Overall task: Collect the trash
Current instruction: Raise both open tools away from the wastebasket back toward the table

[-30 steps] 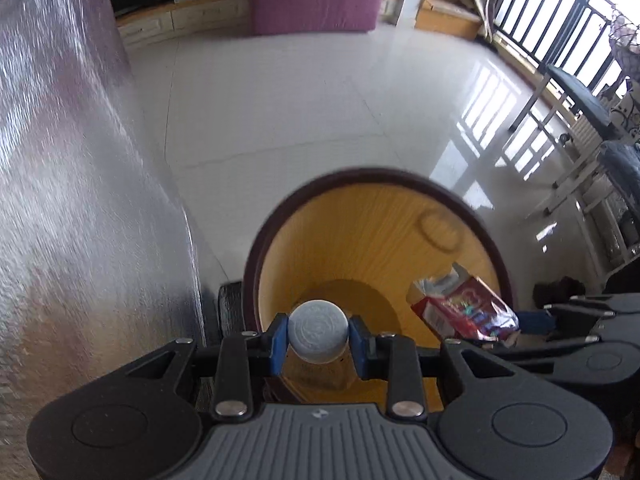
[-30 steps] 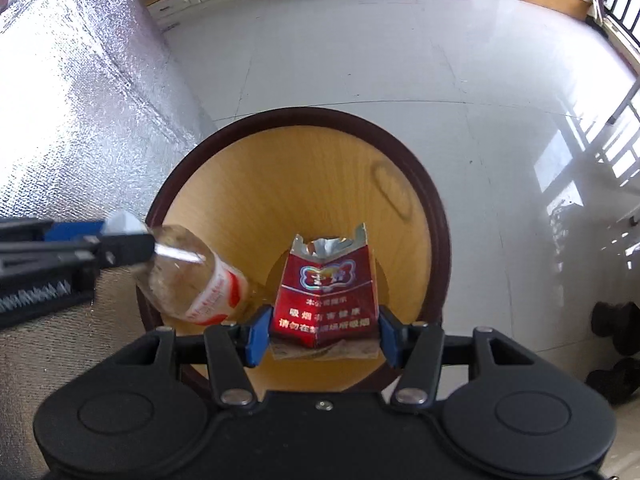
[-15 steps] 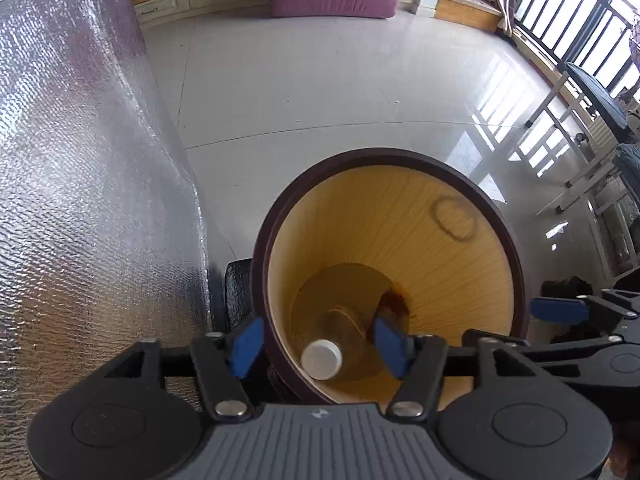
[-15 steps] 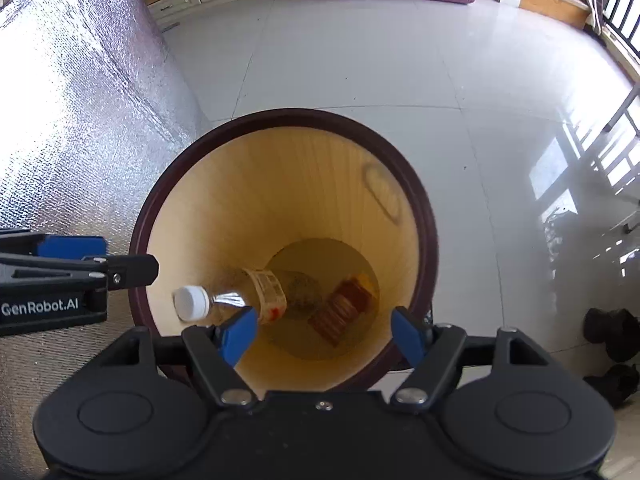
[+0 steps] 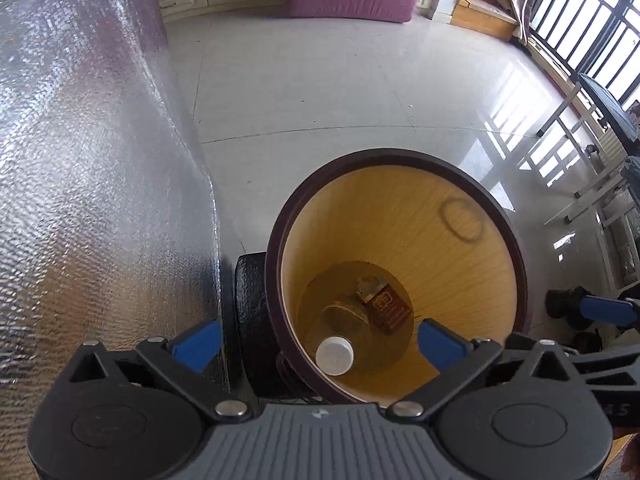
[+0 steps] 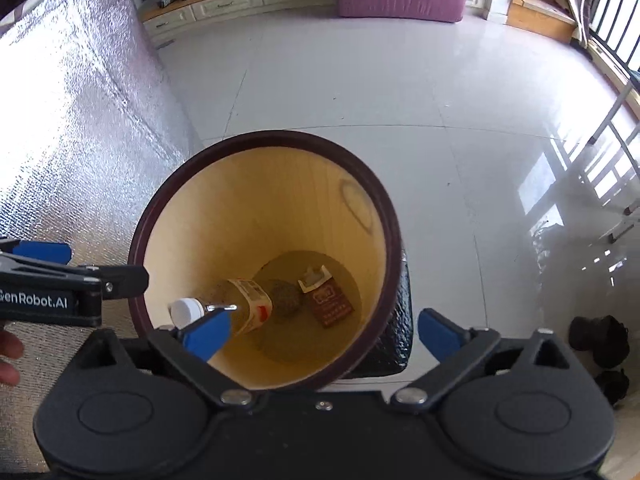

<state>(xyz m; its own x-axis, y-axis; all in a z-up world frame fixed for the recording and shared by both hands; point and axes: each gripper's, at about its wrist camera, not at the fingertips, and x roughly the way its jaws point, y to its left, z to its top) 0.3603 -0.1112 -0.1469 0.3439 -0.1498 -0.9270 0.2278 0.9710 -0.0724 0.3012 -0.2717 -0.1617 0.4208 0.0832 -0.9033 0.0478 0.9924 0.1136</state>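
Blue-padded and spread wide, my left gripper (image 5: 318, 343) and right gripper (image 6: 324, 333) both hang empty above the bin (image 6: 168, 200). Down on its floor lies the plastic bottle (image 6: 244, 307), white cap toward nine o'clock, with the red cigarette pack (image 6: 329, 303) just beside it at three o'clock. Foil sheeting (image 5: 88, 168) runs along at nine o'clock.

The clear plastic bottle (image 6: 244, 304) is partly hidden behind the right claw's blue finger pad (image 6: 208, 334), and the red cigarette pack's (image 6: 326, 300) print is way too tiny to read.
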